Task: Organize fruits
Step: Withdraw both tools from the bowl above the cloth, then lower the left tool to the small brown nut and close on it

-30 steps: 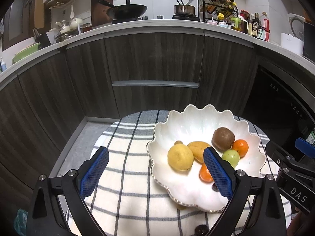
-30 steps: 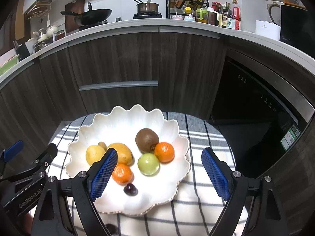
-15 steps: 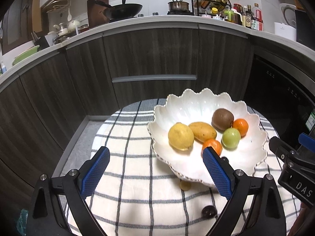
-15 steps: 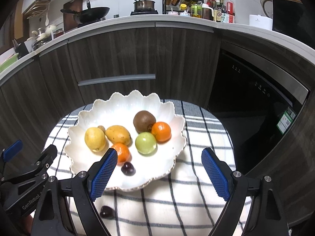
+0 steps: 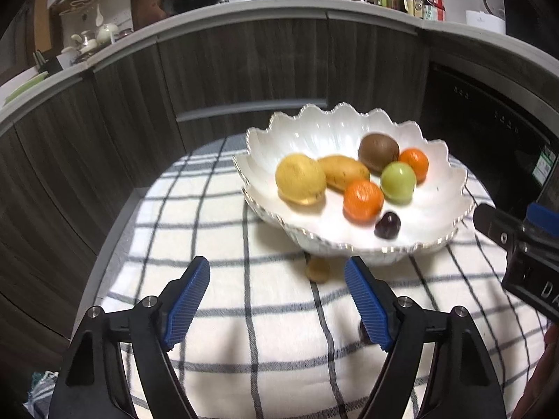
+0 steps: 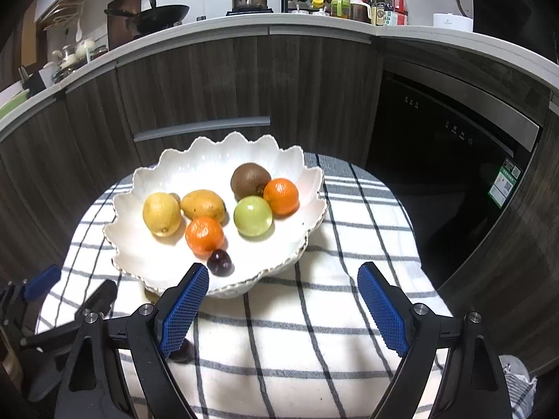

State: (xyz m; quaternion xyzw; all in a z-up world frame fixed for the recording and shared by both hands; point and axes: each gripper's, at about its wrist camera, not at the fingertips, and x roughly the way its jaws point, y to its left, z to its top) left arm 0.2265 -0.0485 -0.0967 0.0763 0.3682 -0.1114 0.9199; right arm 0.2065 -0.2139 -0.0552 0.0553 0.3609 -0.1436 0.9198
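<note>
White scalloped bowl point(image 5: 450, 188) already holds most fruit; a small tan fruit point(image 5: 317, 269) lies on the checked cloth point(image 5: 216, 244) just before it; the left gripper point(image 5: 277, 302), closing, lines up on it, nothing pressed yet; the right gripper point(image 6: 283, 309) hangs open, empty; next, reach forward and pinch gently.

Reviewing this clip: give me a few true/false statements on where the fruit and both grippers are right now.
1. The kiwi lies in the white bowl. True.
2. The bowl holds three oranges. False: two, one orange beside the kiwi and one nearer.
3. A small tan fruit lies on the checked cloth, outside the bowl. True.
4. The left gripper grips the lemon. False: nothing is between its closing jaws.
5. The right gripper is open. True.
</note>
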